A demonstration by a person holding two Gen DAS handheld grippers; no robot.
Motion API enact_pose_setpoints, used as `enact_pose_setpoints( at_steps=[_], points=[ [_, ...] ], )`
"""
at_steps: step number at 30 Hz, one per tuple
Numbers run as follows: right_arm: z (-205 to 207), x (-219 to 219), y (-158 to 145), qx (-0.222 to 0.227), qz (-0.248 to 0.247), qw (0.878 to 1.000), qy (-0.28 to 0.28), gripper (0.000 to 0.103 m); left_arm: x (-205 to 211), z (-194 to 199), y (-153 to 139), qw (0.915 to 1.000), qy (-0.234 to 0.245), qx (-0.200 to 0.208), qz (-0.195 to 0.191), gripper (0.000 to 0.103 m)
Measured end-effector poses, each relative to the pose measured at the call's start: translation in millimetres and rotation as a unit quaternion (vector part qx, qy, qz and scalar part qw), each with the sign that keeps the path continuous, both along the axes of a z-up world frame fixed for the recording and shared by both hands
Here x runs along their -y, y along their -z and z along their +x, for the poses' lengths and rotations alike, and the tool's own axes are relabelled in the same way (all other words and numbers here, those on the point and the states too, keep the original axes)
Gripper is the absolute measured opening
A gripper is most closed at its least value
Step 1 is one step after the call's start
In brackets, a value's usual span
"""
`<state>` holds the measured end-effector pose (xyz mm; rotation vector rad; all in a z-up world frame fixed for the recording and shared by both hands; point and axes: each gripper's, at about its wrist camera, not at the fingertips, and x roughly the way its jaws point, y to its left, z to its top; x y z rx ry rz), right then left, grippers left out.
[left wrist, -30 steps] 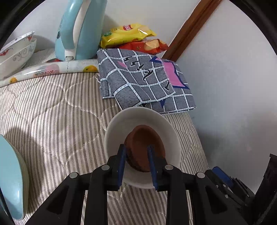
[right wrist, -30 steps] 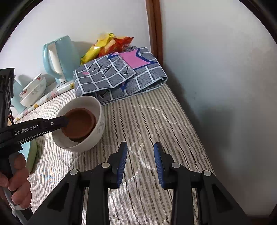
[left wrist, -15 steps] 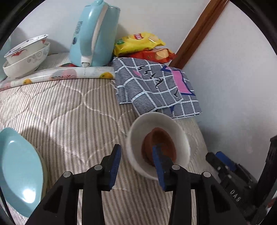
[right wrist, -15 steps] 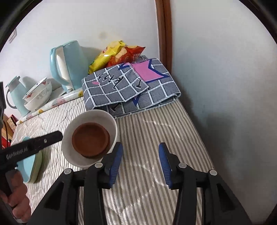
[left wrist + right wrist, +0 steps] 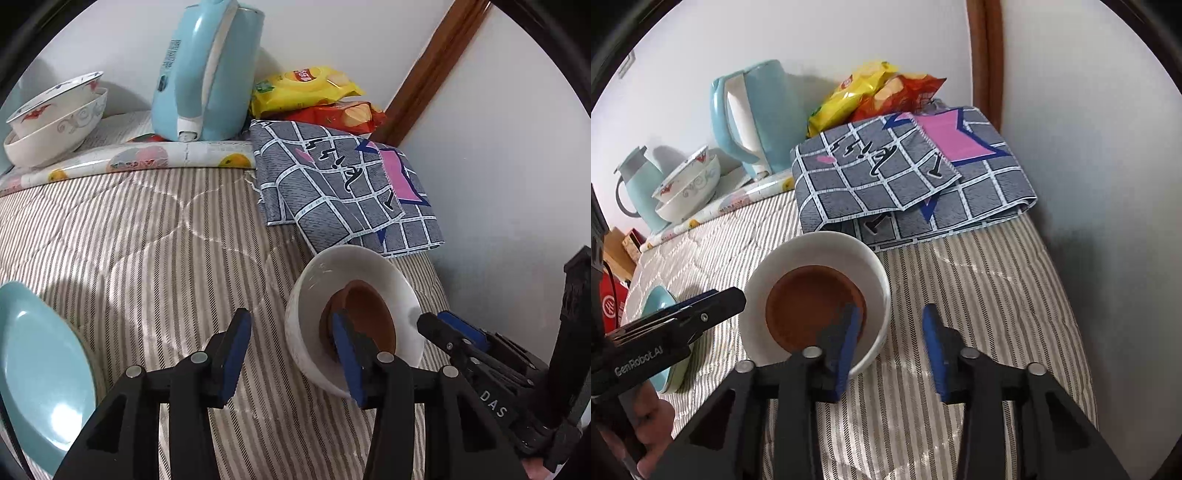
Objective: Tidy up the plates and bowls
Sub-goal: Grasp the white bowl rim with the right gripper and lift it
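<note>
Brown clay dish (image 5: 812, 306) nested in white ceramic bowl (image 5: 875, 273).
Left gripper (image 5: 291, 347) fingers just parted, empty; right gripper (image 5: 888, 345) fingers just narrowed astride bowl rim, unpressed.

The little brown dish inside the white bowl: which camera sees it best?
The right wrist view. There the brown dish shows nearly whole and round inside the white bowl, with only one gripper finger covering its edge. In the left wrist view the brown dish looks squashed and a finger hides more.

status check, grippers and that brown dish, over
Left gripper open, jaws just widened, nothing held. Right gripper open astride white bowl rim, jaws just narrowed. Brown dish sits inside bowl. Nothing blocking.
</note>
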<state>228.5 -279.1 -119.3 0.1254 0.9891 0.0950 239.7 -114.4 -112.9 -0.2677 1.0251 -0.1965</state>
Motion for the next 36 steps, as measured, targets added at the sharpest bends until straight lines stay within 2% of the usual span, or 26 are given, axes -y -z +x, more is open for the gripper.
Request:
enact_pose_setpoints(
  at_steps=[4,7,10,16,27,36],
  points=[
    [7.2,-2.7,6.6,-0.015,-0.013,1.000,-0.002,0.027,1.4,7.4,5.6,0.9999,0.007,-0.010,0.000,0.044],
    [10.2,-5.3,10.8,-0.024,-0.021,0.999,-0.005,0.025,1.2,12.2,10.5,0.9997,0.004,-0.020,0.015,0.043],
    [13.1,-7.1,15.2,-0.034,-0.030,0.999,-0.005,0.019,3.6,15.8,12.3,0.9995,0.012,-0.021,0.022,0.043],
    [20.0,-14.7,22.7,-0.050,-0.045,0.998,-0.009,0.019,9.2,23.9,17.7,0.9982,0.020,-0.027,0.050,0.043],
    [30.0,-17.7,35.6,-0.059,-0.050,0.997,-0.012,0.019,11.1,34.7,36.5,0.9963,0.037,-0.047,0.062,0.043],
    [35.0,-17.3,36.4,-0.057,-0.055,0.997,-0.022,0.021,8.7,37.2,43.6,0.9973,0.033,-0.051,0.042,0.044]
  ],
)
